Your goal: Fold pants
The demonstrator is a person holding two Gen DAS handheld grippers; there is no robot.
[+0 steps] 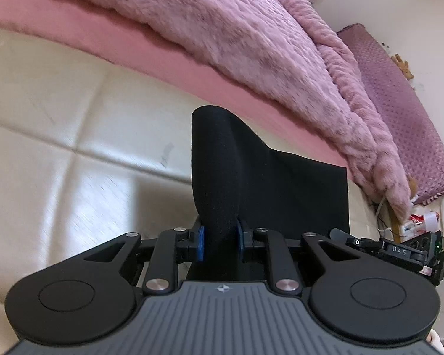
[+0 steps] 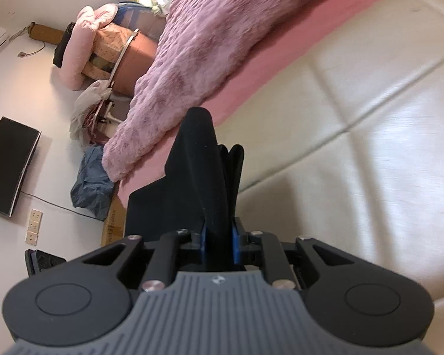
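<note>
Pants (image 1: 269,183), black, hang in air near pink bed (image 1: 174,56), over cream floor (image 1: 59,136); left gripper (image 1: 219,244) & right gripper (image 2: 219,244) both clamped on bunched fabric. Risk: thick bunch slips from pads, fold skews

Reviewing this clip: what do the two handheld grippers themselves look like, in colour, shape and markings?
The left gripper and right gripper look alike: matte black linkage arms with silver pivot pins, two round black discs at the sides, a ribbed grey body with a small compass-like emblem, and blue finger pads. No cables or sleeves show.
</note>
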